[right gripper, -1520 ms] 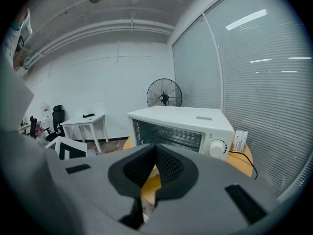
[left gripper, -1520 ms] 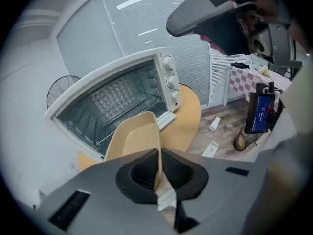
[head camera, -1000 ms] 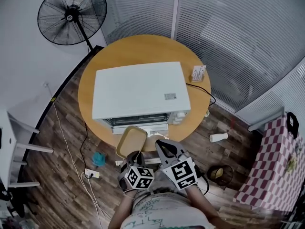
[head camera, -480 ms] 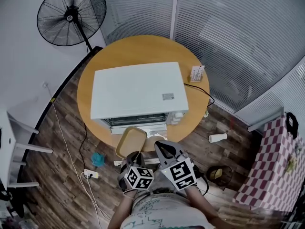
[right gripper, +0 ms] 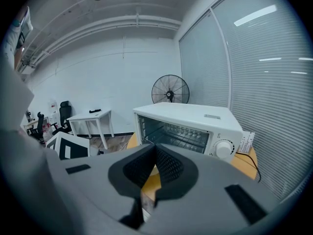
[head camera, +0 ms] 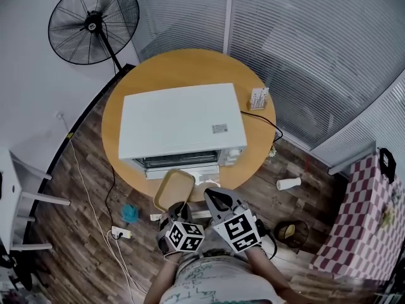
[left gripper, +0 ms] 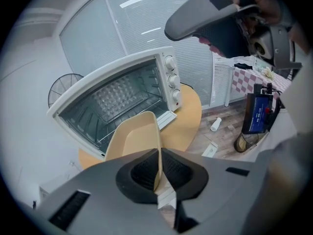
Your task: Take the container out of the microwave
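A white microwave oven (head camera: 180, 124) stands on a round wooden table (head camera: 190, 65) with its door open and its cavity (left gripper: 115, 104) empty. The tan, shallow container (head camera: 173, 189) hangs outside it, over the table's near edge. My left gripper (head camera: 180, 208) is shut on the container's rim (left gripper: 157, 153), which stands between the pads. My right gripper (head camera: 212, 196) is beside it on the right, shut with nothing between its pads (right gripper: 168, 164). In the right gripper view the oven (right gripper: 195, 121) lies just ahead.
A black floor fan (head camera: 95, 19) stands behind the table at the left. A small card box (head camera: 259, 97) sits at the table's right edge with a black cable. On the floor lie a white cup (head camera: 290, 182), a power strip (head camera: 121, 231) and a bin (head camera: 292, 230).
The head view has drifted slightly, so the oven and table sit a little higher and more to the left. Both grippers and the held container stay almost where they were.
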Demonstrator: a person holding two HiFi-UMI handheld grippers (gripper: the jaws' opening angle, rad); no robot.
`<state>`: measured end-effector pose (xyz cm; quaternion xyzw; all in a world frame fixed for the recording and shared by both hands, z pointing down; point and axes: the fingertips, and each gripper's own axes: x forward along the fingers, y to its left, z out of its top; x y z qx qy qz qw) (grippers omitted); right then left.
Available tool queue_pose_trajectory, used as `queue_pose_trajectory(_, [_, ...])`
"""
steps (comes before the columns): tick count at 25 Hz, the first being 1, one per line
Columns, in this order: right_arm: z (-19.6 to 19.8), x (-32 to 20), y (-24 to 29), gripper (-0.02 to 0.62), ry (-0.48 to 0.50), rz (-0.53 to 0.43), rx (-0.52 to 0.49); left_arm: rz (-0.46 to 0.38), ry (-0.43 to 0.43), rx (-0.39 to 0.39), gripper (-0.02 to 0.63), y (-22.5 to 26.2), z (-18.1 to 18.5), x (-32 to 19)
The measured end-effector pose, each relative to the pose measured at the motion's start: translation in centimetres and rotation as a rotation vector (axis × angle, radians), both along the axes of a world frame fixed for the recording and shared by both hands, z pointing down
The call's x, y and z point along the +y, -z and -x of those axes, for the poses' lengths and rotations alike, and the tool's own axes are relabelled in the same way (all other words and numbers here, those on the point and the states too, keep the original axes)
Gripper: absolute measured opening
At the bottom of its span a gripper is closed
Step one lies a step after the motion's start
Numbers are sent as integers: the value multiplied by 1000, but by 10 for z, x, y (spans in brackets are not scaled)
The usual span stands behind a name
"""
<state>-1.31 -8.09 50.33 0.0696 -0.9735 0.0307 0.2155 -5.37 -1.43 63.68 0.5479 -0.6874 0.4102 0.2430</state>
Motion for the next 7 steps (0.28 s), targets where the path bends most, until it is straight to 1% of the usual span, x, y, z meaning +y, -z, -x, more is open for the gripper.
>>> queue_pose_trajectory(7, [-3, -2, 1, -6, 6, -3, 0, -4, 5, 2, 29, 2, -4, -2])
